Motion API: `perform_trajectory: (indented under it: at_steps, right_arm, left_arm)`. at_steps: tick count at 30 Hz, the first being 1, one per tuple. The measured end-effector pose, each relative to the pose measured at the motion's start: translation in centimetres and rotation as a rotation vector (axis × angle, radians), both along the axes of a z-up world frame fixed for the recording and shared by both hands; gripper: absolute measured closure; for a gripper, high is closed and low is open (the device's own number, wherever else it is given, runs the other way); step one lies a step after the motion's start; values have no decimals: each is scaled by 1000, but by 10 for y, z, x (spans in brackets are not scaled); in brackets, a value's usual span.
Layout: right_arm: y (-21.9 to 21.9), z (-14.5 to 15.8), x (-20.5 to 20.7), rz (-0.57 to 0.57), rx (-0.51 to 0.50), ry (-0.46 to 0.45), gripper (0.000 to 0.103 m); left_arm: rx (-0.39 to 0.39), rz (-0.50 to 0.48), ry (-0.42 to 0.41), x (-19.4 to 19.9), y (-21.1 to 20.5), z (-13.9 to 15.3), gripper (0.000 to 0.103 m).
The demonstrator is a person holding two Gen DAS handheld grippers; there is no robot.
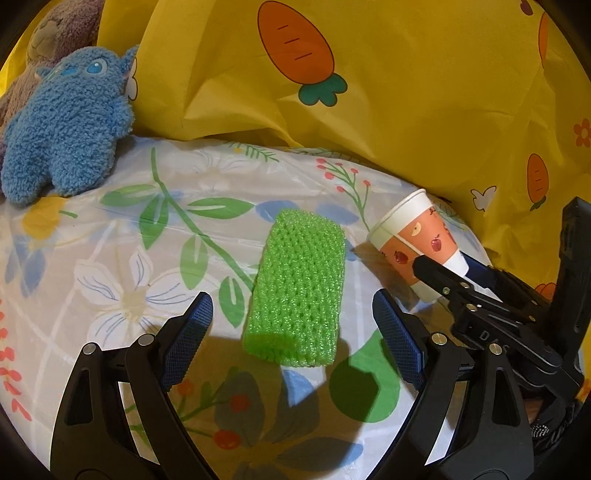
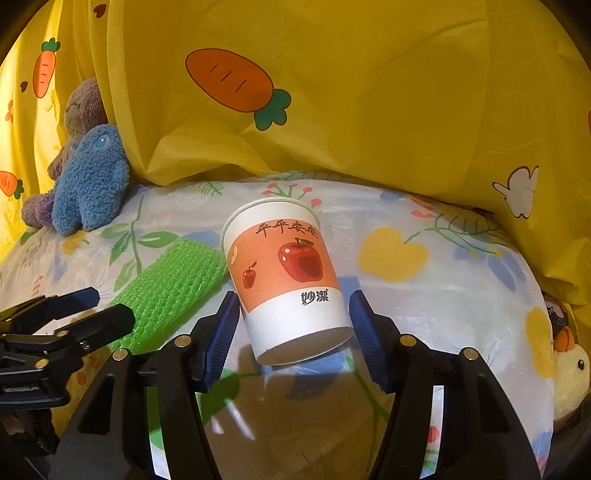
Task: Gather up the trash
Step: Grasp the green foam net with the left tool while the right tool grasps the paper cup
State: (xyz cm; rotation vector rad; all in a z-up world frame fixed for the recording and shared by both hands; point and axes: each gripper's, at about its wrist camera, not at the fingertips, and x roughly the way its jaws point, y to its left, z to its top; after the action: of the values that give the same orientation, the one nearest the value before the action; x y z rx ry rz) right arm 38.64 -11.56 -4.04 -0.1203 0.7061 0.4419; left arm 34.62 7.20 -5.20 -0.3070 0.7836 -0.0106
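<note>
Lying flat between the spread fingers of the left gripper [image 1: 291, 328], a green foam net sleeve [image 1: 297, 291] rests on the floral sheet [image 1: 122, 258]; jaws wide apart, neither pad touches it, nothing held. Far beyond the left finger and off to its left sit a blue plush [image 1: 70, 125] and a brown plush [image 1: 62, 33] behind it, against the yellow carrot-print cloth [image 1: 406, 92]. Just right of the left gripper's right finger, the paper cup [image 1: 417, 240] lies tipped, with the right gripper's fingers reaching in at its base. In the right wrist view the right gripper [image 2: 291, 332] brackets the cup [image 2: 284, 273] near its base, rim pointing away; jaws partly open, the left pad looks at or very near the cup wall, the right pad just beside it, so contact is unclear and no firm grip shows. The sleeve [image 2: 170, 291] lies left of this gripper's left finger, touching the cup side. A yellow chick plush [image 2: 569, 373] sits far right of the right finger.
</note>
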Motion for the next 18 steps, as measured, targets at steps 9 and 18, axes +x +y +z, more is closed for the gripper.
perform_trajectory:
  at_steps: [9, 18]
  right_arm:
    - [-20, 16, -23, -37, 29, -27, 42]
    - [-34, 31, -56, -45, 63, -61, 43]
  left_arm:
    - [-26, -20, 75, 12, -13, -13, 63]
    - [-9, -55, 17, -16, -29, 7, 91]
